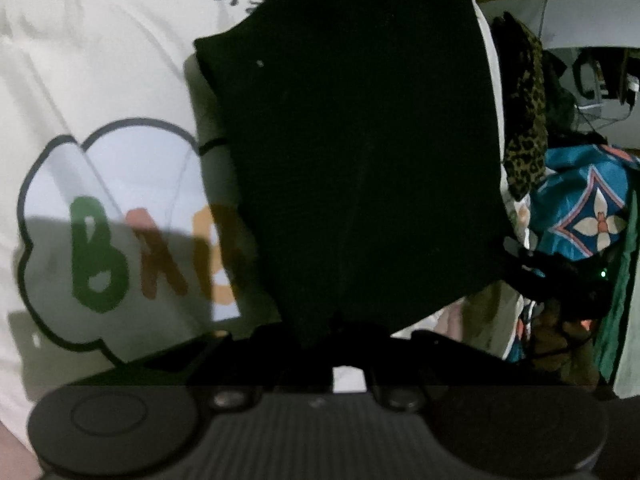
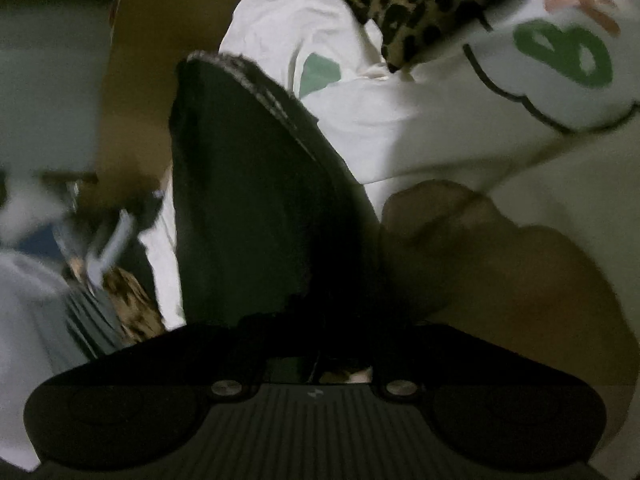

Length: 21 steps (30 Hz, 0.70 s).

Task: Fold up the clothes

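Observation:
A black garment [image 1: 352,140] fills the middle of the left wrist view. My left gripper [image 1: 340,320] is shut on its lower edge, and the cloth spreads away above the fingers. In the right wrist view the same black garment [image 2: 260,200] runs from a stitched hem at the top down onto my right gripper [image 2: 328,328]. The dark cloth hides that gripper's fingertips, so how its jaws stand is unclear. A hand [image 2: 500,264] is close on the right of the cloth.
A white T-shirt [image 1: 100,80] with a cloud print and coloured letters lies behind the black garment [image 2: 420,128]. Leopard-print cloth [image 1: 524,120] [image 2: 412,0] and a blue flowered fabric [image 1: 588,200] are nearby. A brown cardboard box [image 2: 140,80] stands at the left.

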Available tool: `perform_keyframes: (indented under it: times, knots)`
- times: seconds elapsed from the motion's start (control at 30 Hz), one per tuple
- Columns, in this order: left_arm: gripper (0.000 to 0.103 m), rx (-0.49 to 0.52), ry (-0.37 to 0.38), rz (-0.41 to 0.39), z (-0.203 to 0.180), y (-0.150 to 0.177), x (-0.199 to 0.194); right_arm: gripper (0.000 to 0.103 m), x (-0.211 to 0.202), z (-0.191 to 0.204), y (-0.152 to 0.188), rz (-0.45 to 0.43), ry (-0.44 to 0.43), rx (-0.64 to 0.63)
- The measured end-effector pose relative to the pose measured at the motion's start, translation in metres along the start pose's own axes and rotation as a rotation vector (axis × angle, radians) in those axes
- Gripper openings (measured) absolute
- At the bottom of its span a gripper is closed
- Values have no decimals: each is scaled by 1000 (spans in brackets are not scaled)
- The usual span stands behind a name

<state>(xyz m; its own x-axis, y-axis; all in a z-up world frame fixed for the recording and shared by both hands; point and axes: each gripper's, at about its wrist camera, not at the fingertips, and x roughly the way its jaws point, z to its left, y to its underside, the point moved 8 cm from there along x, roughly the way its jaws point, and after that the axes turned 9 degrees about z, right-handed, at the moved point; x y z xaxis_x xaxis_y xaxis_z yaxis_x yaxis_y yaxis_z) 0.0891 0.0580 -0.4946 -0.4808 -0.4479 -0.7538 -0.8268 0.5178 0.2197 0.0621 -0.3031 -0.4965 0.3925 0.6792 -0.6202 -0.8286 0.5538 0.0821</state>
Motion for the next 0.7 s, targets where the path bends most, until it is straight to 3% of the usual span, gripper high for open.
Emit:
perform_keyframes:
  times: [0.3, 0.7]
  knots:
    - [6, -7, 7, 2, 0, -4, 7, 46, -1, -22, -16, 7, -21, 19]
    - [6, -17, 10, 2, 9, 4, 4, 46, 17, 5, -31, 154, 121, -313]
